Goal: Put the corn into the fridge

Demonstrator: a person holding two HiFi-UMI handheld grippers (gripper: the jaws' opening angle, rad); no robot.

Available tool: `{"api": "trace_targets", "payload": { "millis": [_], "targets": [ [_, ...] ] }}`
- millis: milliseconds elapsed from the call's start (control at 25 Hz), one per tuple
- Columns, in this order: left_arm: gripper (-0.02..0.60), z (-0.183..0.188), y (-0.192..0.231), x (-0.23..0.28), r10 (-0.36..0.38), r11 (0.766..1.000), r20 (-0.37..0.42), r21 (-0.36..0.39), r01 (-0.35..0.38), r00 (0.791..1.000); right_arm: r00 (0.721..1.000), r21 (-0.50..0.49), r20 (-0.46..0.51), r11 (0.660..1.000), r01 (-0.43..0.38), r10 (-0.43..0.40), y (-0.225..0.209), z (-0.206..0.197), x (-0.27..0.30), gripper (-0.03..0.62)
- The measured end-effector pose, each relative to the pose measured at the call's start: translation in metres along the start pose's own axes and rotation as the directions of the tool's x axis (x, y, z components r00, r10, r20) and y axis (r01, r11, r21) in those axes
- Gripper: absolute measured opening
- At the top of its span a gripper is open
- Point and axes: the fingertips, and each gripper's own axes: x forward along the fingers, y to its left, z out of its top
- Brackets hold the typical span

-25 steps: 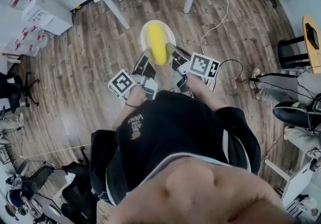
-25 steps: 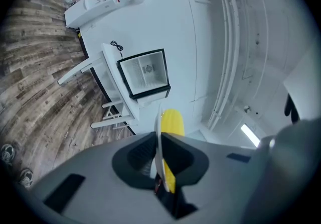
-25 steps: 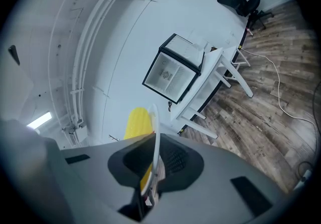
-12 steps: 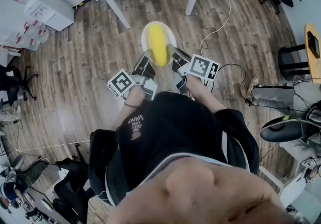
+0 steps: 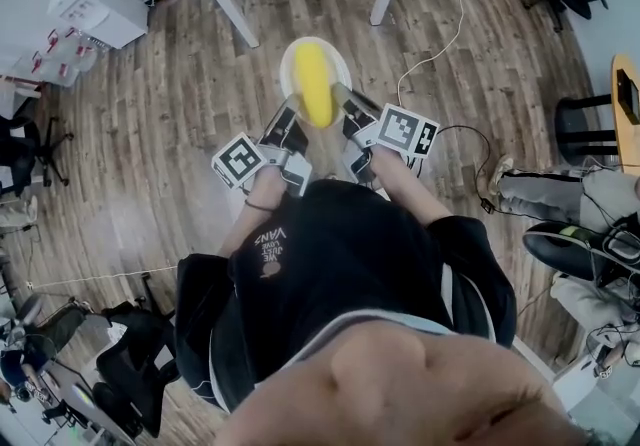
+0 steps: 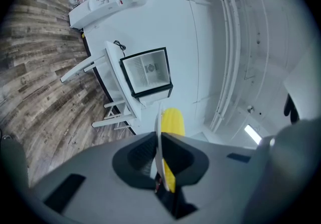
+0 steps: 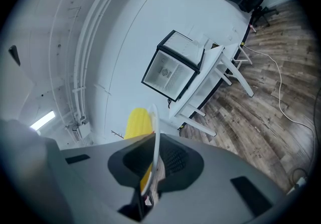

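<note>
We hold the plate, with the fridge (image 6: 148, 71) well ahead on its counter (image 6: 113, 65).
The plate (image 5: 289, 69) is pinched at opposite rims by the left tool (image 6: 159, 155) and right tool (image 7: 153, 162). The corn (image 5: 313, 84) lies loose on it, so uneven hands could roll it off.

Yellow corn (image 5: 313, 84) lies on a white plate (image 5: 343, 69), fridge (image 6: 147, 71) well apart.

Head view steeply down, both gripper views level, sharing the fridge (image 6: 146, 71)
</note>
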Motion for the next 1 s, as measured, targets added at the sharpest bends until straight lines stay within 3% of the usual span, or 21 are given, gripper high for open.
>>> {"api": "trace_targets", "payload": {
  "millis": [280, 600, 1000],
  "targets": [
    [0.034, 0.004, 0.009, 0.008, 0.026, 1.0, -0.004, -0.011, -0.027, 1.0, 1.0, 0.007, -0.002, 1.0, 0.005, -0.005, -0.007, 0.005, 0.008, 0.029],
    [0.034, 0.034, 0.027, 0.031, 0.046, 0.999, -0.037, -0.005, -0.046, 0.998, 1.0, 0.009, 0.006, 1.0, 0.025, -0.025, -0.015, 0.022, 0.043, 0.029],
    [0.034, 0.096, 0.041, 0.074, 0.033, 0.999, -0.063, -0.018, -0.034, 0.997, 0.998, 0.018, 0.028, 0.999, 0.051, -0.051, -0.016, 0.06, 0.106, 0.031]
  ]
}}
